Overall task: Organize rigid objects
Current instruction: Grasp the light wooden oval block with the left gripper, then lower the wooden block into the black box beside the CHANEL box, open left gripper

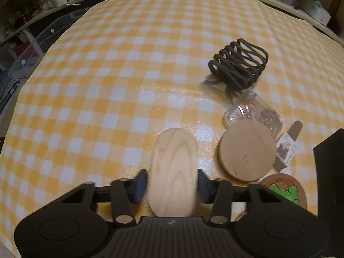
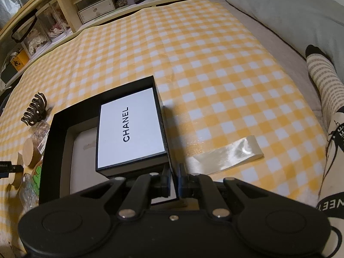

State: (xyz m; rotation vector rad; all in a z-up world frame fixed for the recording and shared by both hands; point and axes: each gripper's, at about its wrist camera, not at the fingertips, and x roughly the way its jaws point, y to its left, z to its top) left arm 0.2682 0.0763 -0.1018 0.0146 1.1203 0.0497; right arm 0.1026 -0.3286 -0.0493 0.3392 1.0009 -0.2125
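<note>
Near the checked cloth's (image 1: 129, 64) front edge, left tongs (image 1: 172, 187) close around an oval wooden piece (image 1: 173, 172), right tongs (image 2: 173, 178) pinch the black box's (image 2: 48, 150) wall; next, lift the piece into it.

my left gripper (image 1: 172, 190): oval wooden piece (image 1: 174, 172) between my fingers
right of it: round wooden disc (image 1: 247, 149)
behind disc: clear glass jar (image 1: 247, 107), then dark claw hair clip (image 1: 238, 64)
black open box (image 2: 56, 150): white-lidded box (image 2: 129, 129) inside
</note>
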